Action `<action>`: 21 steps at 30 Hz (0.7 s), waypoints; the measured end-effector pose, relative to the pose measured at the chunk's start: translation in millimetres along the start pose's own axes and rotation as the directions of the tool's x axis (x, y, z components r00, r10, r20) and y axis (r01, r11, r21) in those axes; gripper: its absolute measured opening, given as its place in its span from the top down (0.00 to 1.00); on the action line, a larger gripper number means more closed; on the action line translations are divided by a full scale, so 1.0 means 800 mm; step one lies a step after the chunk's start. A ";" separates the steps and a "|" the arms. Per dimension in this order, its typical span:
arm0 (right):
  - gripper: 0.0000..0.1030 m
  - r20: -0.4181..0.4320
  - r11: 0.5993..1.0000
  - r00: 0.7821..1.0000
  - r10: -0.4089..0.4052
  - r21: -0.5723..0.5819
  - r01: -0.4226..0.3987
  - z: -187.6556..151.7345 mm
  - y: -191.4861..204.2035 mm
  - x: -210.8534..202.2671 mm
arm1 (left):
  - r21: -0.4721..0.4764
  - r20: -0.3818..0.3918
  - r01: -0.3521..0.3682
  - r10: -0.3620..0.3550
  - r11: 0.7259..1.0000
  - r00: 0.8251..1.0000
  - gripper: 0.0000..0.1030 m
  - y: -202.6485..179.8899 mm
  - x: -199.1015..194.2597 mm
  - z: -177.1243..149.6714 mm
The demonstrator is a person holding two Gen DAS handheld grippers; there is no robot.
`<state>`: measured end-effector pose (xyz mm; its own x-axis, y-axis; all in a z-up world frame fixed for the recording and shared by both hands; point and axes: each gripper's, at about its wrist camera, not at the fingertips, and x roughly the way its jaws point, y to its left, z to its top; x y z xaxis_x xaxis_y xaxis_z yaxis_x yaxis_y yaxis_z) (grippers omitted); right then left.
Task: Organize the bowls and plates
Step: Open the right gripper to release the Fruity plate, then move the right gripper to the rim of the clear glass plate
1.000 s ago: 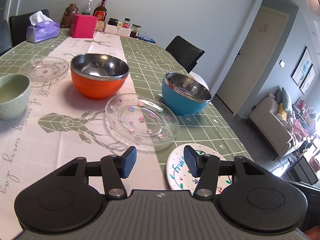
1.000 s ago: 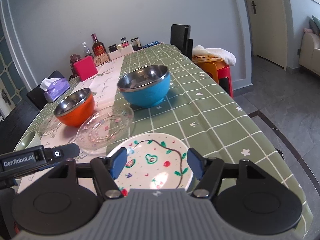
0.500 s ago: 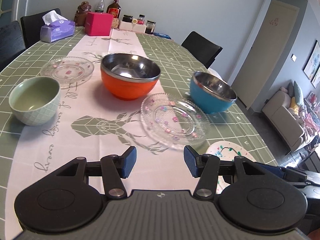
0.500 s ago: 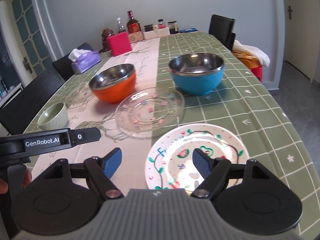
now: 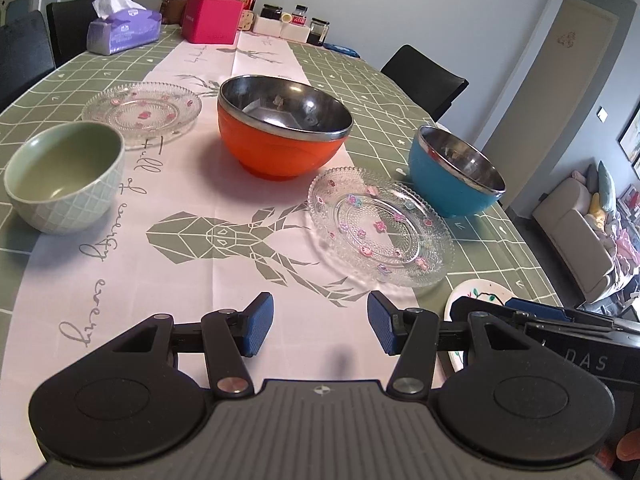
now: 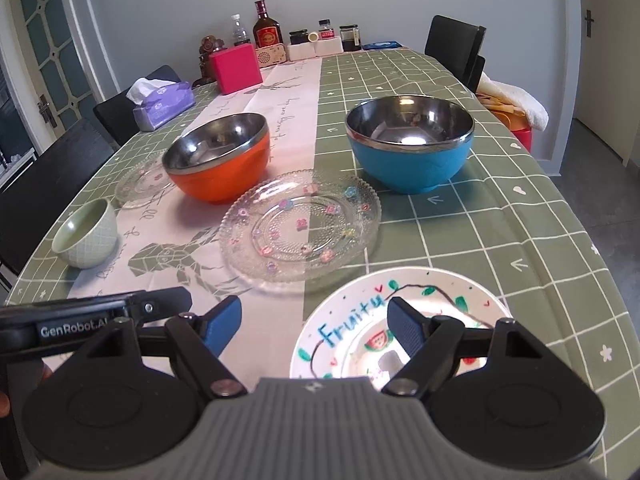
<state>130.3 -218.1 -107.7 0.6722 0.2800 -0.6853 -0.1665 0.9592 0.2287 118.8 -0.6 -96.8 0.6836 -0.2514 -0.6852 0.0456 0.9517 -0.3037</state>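
On the table stand an orange bowl (image 5: 284, 132) (image 6: 218, 156), a blue bowl (image 5: 454, 172) (image 6: 410, 144) and a pale green bowl (image 5: 64, 176) (image 6: 86, 236). A glass plate (image 5: 380, 226) (image 6: 300, 224) lies near the middle; a second glass plate (image 5: 142, 112) (image 6: 138, 178) lies far left. A white painted "Fruits" plate (image 6: 400, 320) (image 5: 480, 294) lies nearest. My left gripper (image 5: 320, 326) is open and empty above the runner. My right gripper (image 6: 314, 326) is open and empty, its right finger above the painted plate's near part.
At the table's far end are a purple tissue box (image 5: 124, 30), a pink box (image 5: 212, 18), bottles (image 6: 266, 30) and jars. Black chairs (image 5: 424, 76) stand around. The table's right edge (image 6: 600, 264) drops to the floor.
Both grippers have swung left and drawn back, so the green bowl and far glass plate come into view. The right gripper's jaws have opened wider. No dish has moved.
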 end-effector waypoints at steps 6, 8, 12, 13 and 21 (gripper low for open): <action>0.23 -0.009 0.999 1.000 -0.008 0.049 0.009 0.013 -0.011 0.024 | -0.019 -0.009 -0.007 0.007 1.000 1.000 0.40 0.001 0.020 0.010; 0.23 -0.012 0.998 1.000 -0.004 0.068 0.005 0.017 -0.015 0.032 | -0.029 -0.012 -0.001 0.001 1.000 1.000 0.40 0.002 0.026 0.013; 0.23 -0.014 0.996 1.000 -0.006 0.091 0.007 0.028 -0.024 0.047 | -0.054 -0.016 0.008 -0.009 0.998 1.000 0.41 0.007 0.041 0.024; 0.23 -0.002 0.996 1.000 -0.009 0.090 0.010 0.031 -0.025 0.048 | -0.062 -0.015 0.012 -0.013 0.998 1.000 0.42 0.009 0.045 0.027; 0.26 0.004 0.993 1.000 -0.006 0.116 0.005 0.059 -0.040 0.068 | -0.090 -0.011 0.021 -0.022 0.996 1.000 0.53 0.015 0.071 0.050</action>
<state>206.3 -235.6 -119.2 0.6758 0.2744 -0.6842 -0.0777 0.9495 0.3040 187.6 3.7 -112.7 0.6745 -0.2739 -0.6856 -0.0058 0.9266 -0.3759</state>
